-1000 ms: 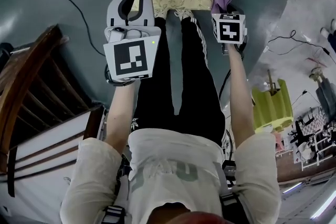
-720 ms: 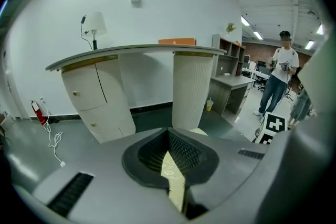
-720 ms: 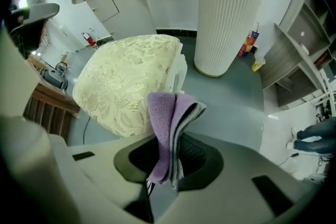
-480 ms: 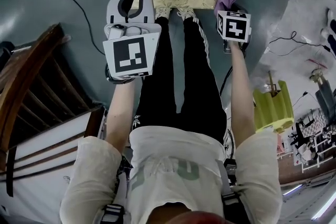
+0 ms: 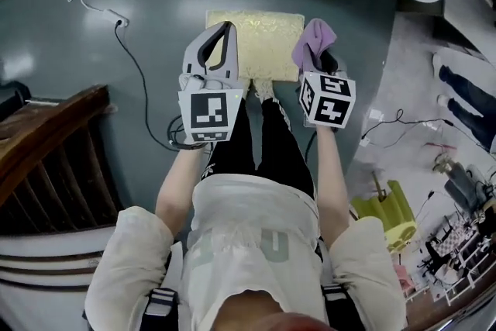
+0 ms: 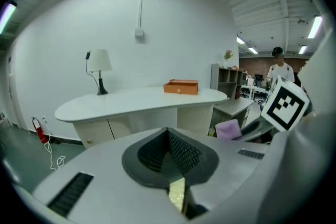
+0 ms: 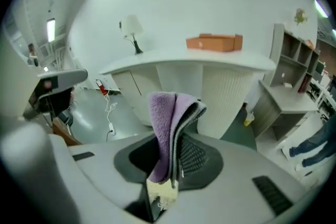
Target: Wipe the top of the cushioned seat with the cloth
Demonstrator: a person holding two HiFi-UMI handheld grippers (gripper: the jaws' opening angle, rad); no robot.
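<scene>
Person stands w/ a gripper in each hand, both held out front at about the same height. The right gripper (image 7: 173, 162) is clamped on the cloth (image 7: 169, 126): purple, folded, w/ a grey edge, sticking up out of the jaws. The left gripper (image 6: 170, 152) has its jaws together, nothing btw them, just a sliver of gold pattern showing through the slot below.

From the head view, the cushioned seat (image 5: 267, 43) lies flat on the grey floor (image 5: 155, 58) right in front of the person's feet, gold-yellow & rectangular. The cloth shows over the seat's right edge, the left gripper over its left edge. Both gripper views look out level across the room, so the cloth is up in the air, not on the seat.

Bg: a long white curved desk (image 6: 142, 98) by the wall, w/ a lamp (image 6: 98, 68) & an orange box (image 6: 181, 86) on it. A white cable (image 5: 143, 93) trails over the floor left of the seat.
</scene>
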